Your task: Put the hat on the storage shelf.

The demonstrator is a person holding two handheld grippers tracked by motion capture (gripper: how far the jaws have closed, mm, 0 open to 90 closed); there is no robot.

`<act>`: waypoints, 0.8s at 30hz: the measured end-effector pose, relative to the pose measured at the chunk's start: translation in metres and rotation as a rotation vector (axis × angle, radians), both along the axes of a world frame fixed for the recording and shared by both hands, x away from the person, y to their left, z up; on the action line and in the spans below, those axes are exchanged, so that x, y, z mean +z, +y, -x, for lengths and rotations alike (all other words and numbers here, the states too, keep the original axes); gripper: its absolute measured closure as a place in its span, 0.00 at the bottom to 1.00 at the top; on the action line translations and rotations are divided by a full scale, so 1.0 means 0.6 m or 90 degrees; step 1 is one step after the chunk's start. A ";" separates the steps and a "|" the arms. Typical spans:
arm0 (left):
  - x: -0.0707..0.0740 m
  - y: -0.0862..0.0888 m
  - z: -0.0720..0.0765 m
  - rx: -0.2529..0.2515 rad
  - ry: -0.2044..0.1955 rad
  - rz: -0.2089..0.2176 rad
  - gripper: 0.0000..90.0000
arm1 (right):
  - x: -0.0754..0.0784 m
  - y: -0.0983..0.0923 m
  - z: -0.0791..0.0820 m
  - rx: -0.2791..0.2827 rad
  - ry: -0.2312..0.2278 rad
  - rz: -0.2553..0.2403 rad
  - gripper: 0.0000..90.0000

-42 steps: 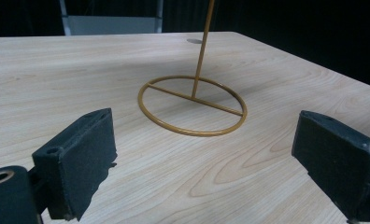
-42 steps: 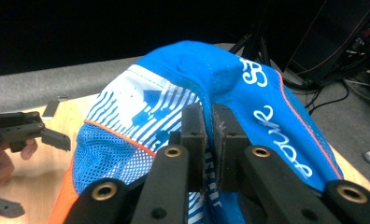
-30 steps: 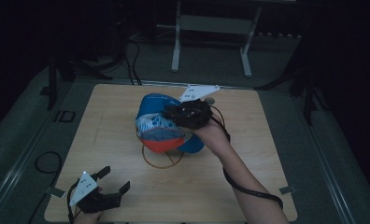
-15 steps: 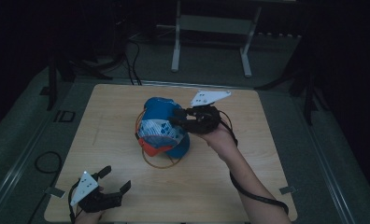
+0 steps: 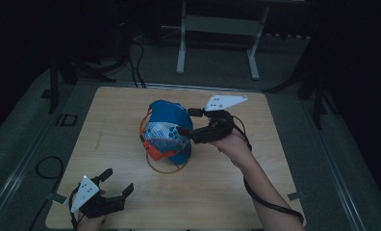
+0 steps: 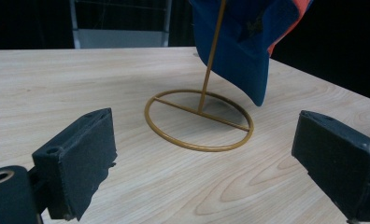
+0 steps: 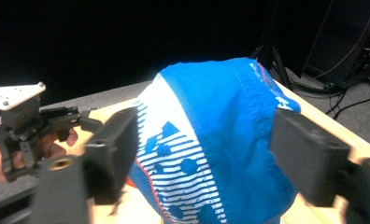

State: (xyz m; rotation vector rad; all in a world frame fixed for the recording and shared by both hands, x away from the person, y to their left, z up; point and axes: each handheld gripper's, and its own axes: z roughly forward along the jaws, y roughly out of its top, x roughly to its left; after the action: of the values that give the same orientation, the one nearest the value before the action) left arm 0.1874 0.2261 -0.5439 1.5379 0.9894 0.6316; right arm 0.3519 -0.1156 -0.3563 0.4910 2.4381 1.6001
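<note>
A blue fabric cap [image 5: 168, 130] sits on a brass wire stand [image 5: 167, 166] mid-surface; right tool [image 5: 188, 121] gapes beside it, left tool [image 5: 116, 182] splayed near the front-left corner.

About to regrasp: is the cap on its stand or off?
On: the cap hangs over the gold stand, its pole running up inside.

Cap [image 6: 239, 42]: top cut by frame edge, left gripper view | stand [image 6: 199, 119]: rod top hidden in cap | left hand [image 5: 90, 222]: cut by bottom edge, high view
</note>
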 end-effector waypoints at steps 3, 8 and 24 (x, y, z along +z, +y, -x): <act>0.000 0.001 0.001 0.000 -0.001 0.000 0.07 | -0.002 -0.001 0.004 0.001 -0.005 -0.006 0.20; -0.001 0.004 0.002 -0.002 -0.001 -0.001 0.07 | -0.016 -0.004 0.008 0.018 -0.007 -0.001 0.16; -0.008 -0.001 0.001 -0.019 0.004 -0.026 0.07 | -0.064 -0.050 0.024 0.003 -0.017 0.002 0.16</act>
State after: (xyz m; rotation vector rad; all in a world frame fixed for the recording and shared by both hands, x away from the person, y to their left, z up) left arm 0.1866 0.2256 -0.5485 1.5884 0.9612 0.6295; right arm 0.3372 -0.1458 -0.3946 0.4613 2.4229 1.5946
